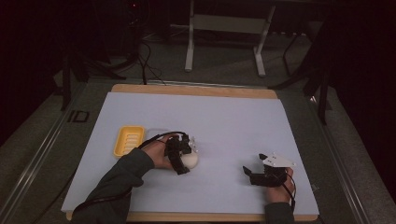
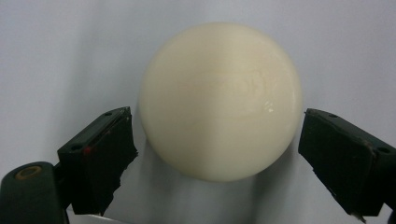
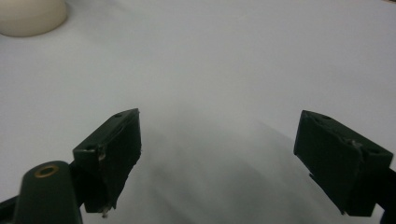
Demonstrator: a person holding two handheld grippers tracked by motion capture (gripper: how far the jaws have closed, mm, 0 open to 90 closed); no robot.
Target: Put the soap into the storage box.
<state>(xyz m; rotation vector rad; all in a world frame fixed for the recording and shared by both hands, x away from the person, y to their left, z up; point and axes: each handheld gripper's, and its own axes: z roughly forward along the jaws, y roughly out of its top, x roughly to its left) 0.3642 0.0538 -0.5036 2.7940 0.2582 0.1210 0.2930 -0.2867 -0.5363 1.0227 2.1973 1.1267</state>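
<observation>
Left gripper view: the left hand-held gripper (image 2: 217,163) straddles the cream soap (image 2: 220,100), jaws spread, apparently not yet touching. Soap lies at the yellow dish's (image 1: 128,140) four o'clock. Grasp and placing remain. Right hand-held gripper (image 1: 254,169) rests released.

Room dim, far side almost black. Table (image 1: 196,89): pale wooden top, edge strip bare along far and near sides, rest covered by white sheet (image 1: 224,121). Grey carpeted floor (image 1: 224,60) around and beyond. White metal stand (image 1: 226,28) with two legs on floor behind table. Black cables (image 1: 147,60) trail across floor at far left. Dark stand legs (image 1: 317,84) at right. Metal rail (image 1: 37,158) runs along floor at left. Small red light (image 1: 134,5) glows in darkness at top.
</observation>
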